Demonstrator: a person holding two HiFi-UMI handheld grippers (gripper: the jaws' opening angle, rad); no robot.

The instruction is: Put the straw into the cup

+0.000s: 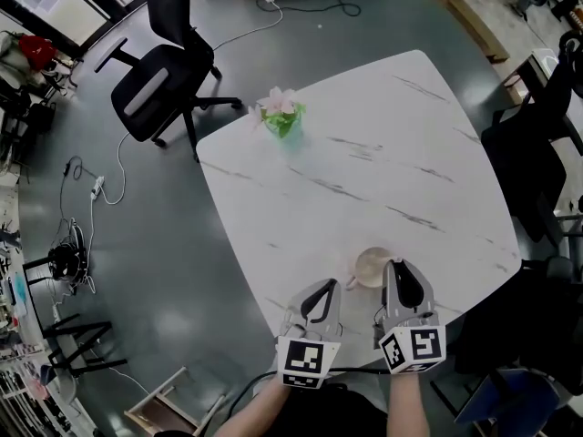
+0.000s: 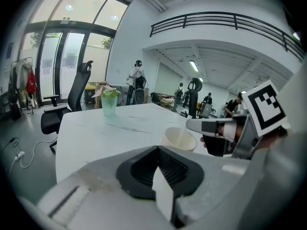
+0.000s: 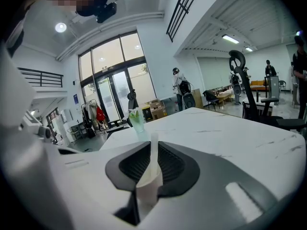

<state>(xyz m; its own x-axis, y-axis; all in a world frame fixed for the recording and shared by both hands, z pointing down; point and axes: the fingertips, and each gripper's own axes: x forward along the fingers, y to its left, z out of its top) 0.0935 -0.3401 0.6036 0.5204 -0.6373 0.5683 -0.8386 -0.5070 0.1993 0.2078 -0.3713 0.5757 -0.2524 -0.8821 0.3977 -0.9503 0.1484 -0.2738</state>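
White straw (image 3: 153, 152), light and easily kinked, sits clamped near its end in right fingers (image 3: 178, 166); left fingers (image 2: 139, 169) together.

No words, numbers or brand names are legible to us: the cubes on the left gripper (image 1: 317, 291) and right gripper (image 1: 402, 267) bear only black-and-white squares, and a blue wall sign (image 3: 76, 98) is too small to read.

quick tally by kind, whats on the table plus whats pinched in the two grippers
paper cup: 1
green vase with flower: 1
straw: 1
white strip: 1
total: 4
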